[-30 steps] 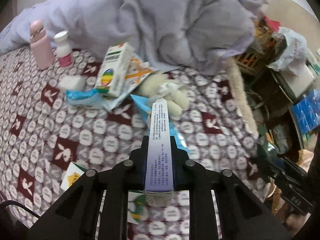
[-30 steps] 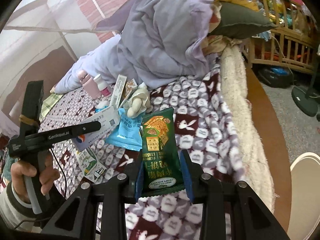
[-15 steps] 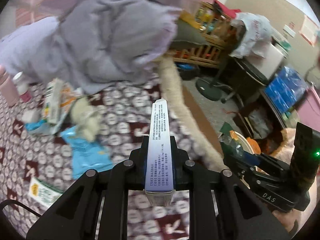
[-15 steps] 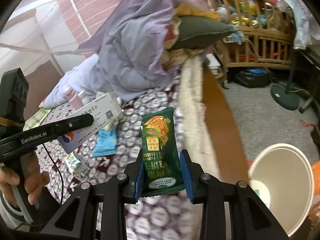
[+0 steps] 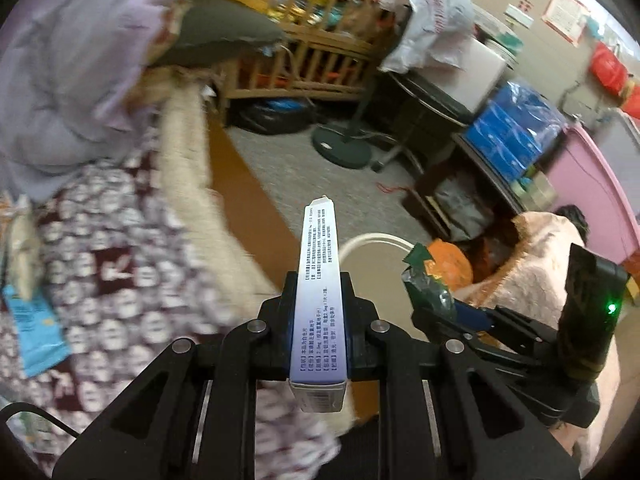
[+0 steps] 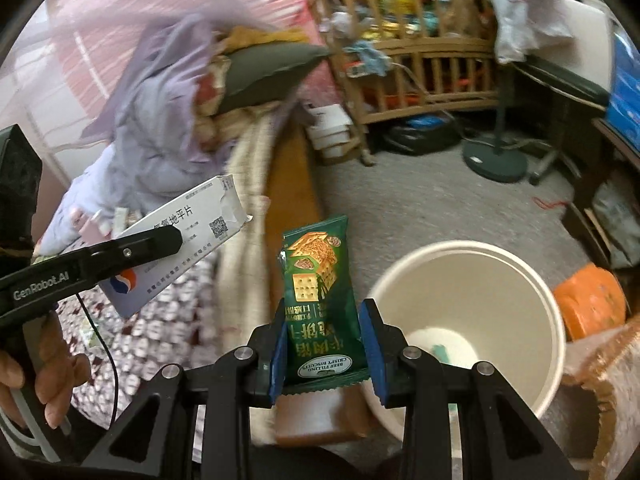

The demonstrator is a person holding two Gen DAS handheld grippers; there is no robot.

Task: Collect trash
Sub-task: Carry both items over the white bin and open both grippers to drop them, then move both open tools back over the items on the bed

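Observation:
My left gripper (image 5: 318, 320) is shut on a long white and purple medicine box (image 5: 319, 288), held edge-on; the box also shows in the right wrist view (image 6: 180, 236). My right gripper (image 6: 324, 344) is shut on a green biscuit packet (image 6: 318, 296), seen from the left wrist view as well (image 5: 426, 284). A white trash bin (image 6: 472, 264) stands on the floor just right of the packet; its rim shows behind the box in the left wrist view (image 5: 374, 238). A blue wrapper (image 5: 36, 324) lies on the bed.
The patterned bed cover (image 5: 120, 280) and cream bed edge (image 5: 188, 184) are on the left. A purple blanket (image 6: 160, 112), a wooden crib (image 6: 420, 52), a fan base (image 6: 494, 160), an orange object (image 6: 588, 300) and a pink blanket (image 5: 540, 264) surround the bin.
Both grippers have swung right, away from the bed and towards the floor. The white bin has come fully into the right wrist view, close beside the packet. Both loads stay gripped.

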